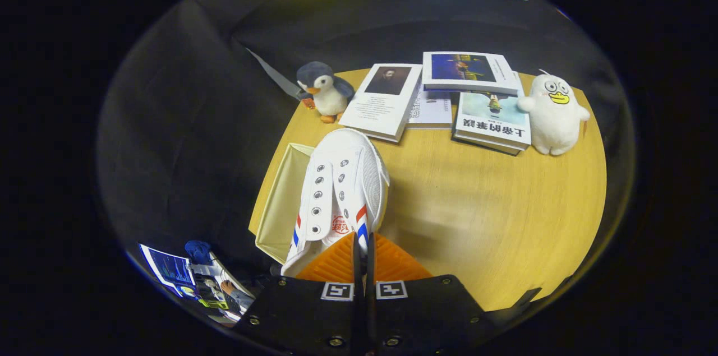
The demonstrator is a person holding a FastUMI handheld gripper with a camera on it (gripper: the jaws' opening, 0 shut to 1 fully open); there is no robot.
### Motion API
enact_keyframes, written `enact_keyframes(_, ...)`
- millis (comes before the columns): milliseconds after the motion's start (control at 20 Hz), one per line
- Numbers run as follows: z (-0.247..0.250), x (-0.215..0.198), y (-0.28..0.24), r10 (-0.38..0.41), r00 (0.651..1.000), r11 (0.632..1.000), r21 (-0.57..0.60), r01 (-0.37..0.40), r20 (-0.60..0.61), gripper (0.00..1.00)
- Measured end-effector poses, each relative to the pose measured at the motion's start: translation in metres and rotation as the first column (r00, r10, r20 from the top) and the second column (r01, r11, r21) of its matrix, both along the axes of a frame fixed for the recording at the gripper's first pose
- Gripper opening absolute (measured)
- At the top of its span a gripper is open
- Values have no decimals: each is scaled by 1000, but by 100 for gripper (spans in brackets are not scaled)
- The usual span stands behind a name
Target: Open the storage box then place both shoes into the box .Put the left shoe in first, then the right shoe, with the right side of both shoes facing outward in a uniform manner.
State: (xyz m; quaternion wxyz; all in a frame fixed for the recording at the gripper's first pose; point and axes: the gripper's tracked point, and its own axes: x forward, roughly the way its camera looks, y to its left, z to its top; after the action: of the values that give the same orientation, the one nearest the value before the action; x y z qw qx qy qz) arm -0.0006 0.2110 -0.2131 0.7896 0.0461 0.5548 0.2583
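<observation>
The shoe point(342, 188), a white canvas sneaker with red and blue stripes on its side and rows of metal eyelets with no laces, hangs in the tongs point(363, 258), toe pointing away from the camera toward the far end of the surface point(493, 210). The two fingers are drawn close together on the rear edge of the shoe's opening, pinching the thin canvas wall between them, so the tongs are gripping the shoe. To the left of the shoe, at the near left corner of the wooden surface, stands the storage box point(283, 199), pale cream in colour, one fabric wall facing this way; the shoe overlaps its right edge, and I cannot tell whether the sole touches the box or hangs above it. Beyond the shoe's toe lies a white book with a dark portrait on its cover point(381, 101), and just left of that a small grey and white penguin plush point(322, 89) stands upright. Further right, a stack of books point(482, 103) sits with the top one lying across the others, and beside it at the far right stands a white duck-like plush with a yellow beak point(552, 115), touching the lower book.
</observation>
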Motion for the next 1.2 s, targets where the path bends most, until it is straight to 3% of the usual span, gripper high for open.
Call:
enact_keyframes(700, -24, -12, 106, 170, 985, 984, -43, -171, -23, 0)
enact_keyframes(1100, -41, -12, 122, 186, 983, 979, -82, -186, -13, 0)
enact_keyframes(1150, -45, -9, 134, 183, 983, 982, -49, -183, 3, 6)
enact_keyframes(1200, -43, -3, 135, 174, 984, 984, -36, -174, 21, 30)
